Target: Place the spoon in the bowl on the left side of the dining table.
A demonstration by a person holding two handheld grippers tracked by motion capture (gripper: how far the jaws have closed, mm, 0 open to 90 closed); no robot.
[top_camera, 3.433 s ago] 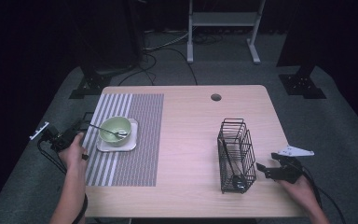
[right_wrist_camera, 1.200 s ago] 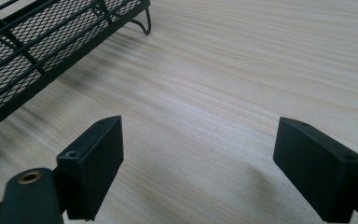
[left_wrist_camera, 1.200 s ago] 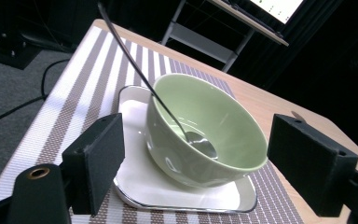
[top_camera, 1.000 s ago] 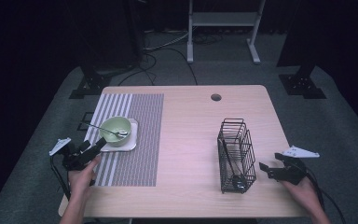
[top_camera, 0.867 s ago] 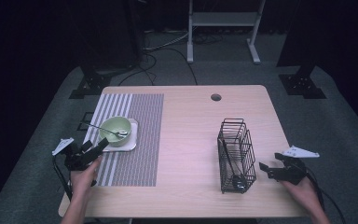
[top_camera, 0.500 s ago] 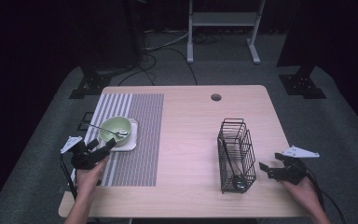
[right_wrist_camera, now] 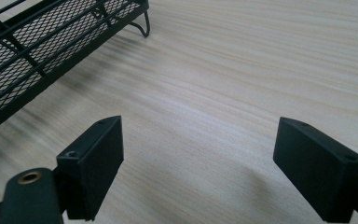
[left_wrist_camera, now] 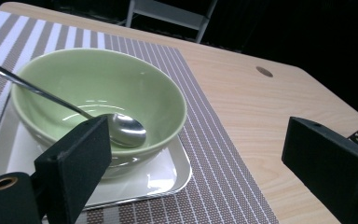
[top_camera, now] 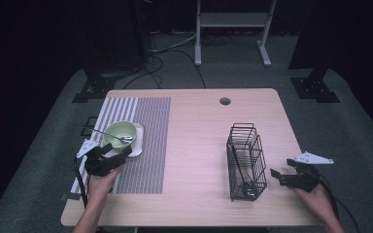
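Left gripper [top_camera: 119, 154]: held just short of the bowl, jaws spread wide, nothing between them.
Right gripper [top_camera: 278, 175]: rested low beside the rack, jaws spread wide, nothing held.
Bowl [left_wrist_camera: 98, 100]: pale green, glazed, round, deep-walled; set on the tray at the left of the table.
Spoon [left_wrist_camera: 121, 128]: polished metal; head laid in the bowl bottom, thin handle leaned over the far rim toward the left table edge.
Tray [left_wrist_camera: 168, 175]: white, square, rounded corners, shallow lip; laid on the mat.
Mat [top_camera: 148, 136]: woven, brown with pale stripes, wide white bands at its left end.
Rack [top_camera: 245, 160]: black wire with mesh floor, tall and narrow; a dark utensil appears to be stood inside, detail not made out.
Table [top_camera: 199, 145]: light wood grain, matt, round cable hole near the far edge.
Step in hand (judged): the spoon is probably to be taken by the left gripper, perhaps for the rack.
Method advised: the handle is better pinched than the head, where it is clear of the rim; jaws are to be squared across the thin shaft, as polished metal is likely to slip. The lift is best kept slow so the bowl is not dragged on the smooth tray.
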